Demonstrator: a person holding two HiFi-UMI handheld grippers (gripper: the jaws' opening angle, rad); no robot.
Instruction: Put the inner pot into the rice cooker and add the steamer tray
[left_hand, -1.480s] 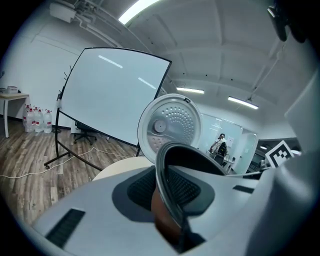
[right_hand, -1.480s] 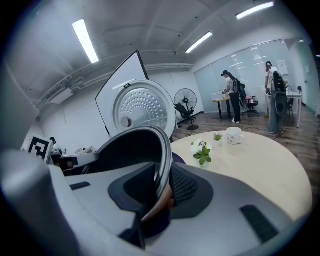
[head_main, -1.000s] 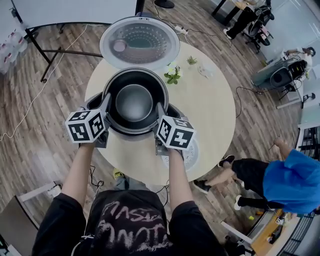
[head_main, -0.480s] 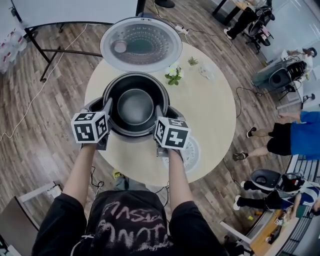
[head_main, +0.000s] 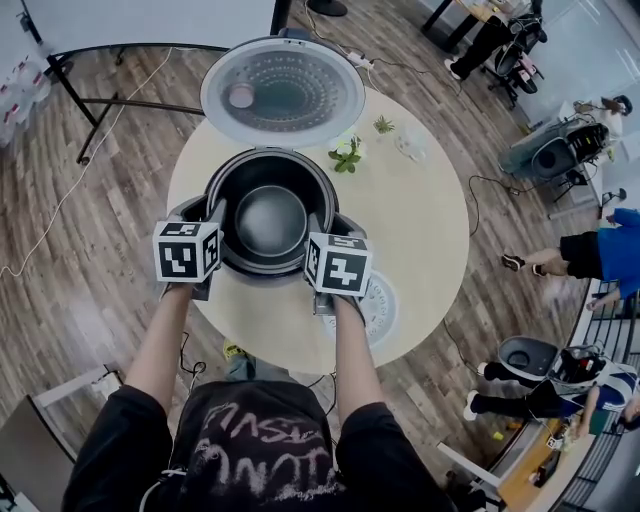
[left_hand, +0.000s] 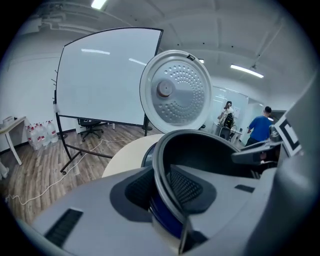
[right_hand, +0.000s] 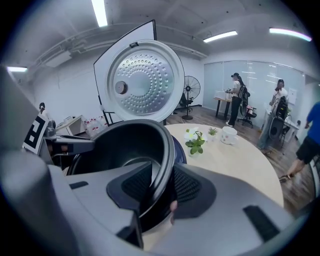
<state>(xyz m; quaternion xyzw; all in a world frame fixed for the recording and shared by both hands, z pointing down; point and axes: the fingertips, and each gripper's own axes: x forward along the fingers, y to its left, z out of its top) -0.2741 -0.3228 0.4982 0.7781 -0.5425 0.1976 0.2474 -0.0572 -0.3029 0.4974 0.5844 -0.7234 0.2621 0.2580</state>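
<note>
The dark inner pot (head_main: 268, 222) sits down inside the rice cooker (head_main: 188, 209), whose round lid (head_main: 281, 88) stands open behind it. My left gripper (head_main: 213, 215) straddles the pot's left rim and my right gripper (head_main: 318, 225) its right rim. In the left gripper view the thin rim (left_hand: 161, 170) runs between the pads; in the right gripper view the rim (right_hand: 167, 150) does the same. Both sets of jaws have just been opening and the pads look slack on the rim. The white steamer tray (head_main: 381, 305) lies on the table, partly hidden under my right gripper.
On the round table (head_main: 420, 230) stand a small plant (head_main: 347, 153) and a white cup (head_main: 408, 143) behind the cooker. A whiteboard stand (head_main: 90, 100) is at the far left. People and office chairs are on the floor to the right.
Both grippers and the pot have sunk a little, with the pot lower in the cooker. The person in blue at the right has walked away.
</note>
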